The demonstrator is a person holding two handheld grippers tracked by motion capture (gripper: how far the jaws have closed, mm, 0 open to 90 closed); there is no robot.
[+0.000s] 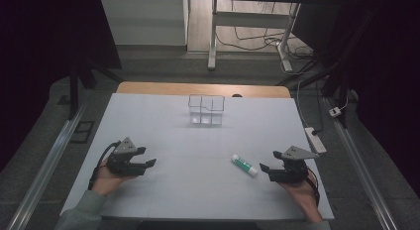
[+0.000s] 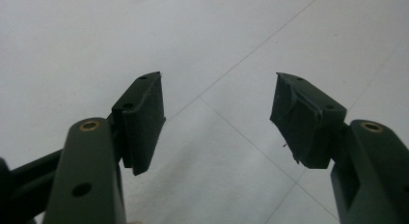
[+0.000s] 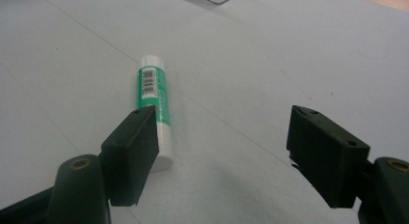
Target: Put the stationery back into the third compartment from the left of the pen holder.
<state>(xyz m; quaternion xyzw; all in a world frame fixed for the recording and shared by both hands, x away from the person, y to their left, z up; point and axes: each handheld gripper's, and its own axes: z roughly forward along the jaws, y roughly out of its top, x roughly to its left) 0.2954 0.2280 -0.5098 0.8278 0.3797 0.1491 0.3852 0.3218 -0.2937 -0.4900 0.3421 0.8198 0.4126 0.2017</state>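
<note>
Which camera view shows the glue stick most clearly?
The right gripper view: the glue stick lies close, its green label and barcode readable, beside the open right gripper. The high view shows it small on the table.

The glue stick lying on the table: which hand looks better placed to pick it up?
The right. The right gripper sits open just beside the glue stick, which lies by one jaw in its own view. The left gripper, also open, is far across the table.

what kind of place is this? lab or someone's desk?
Most likely a lab recording station: a bare white table framed by dark curtains, floor rails, a power strip, and just a glue stick and clear bin as props.
</note>
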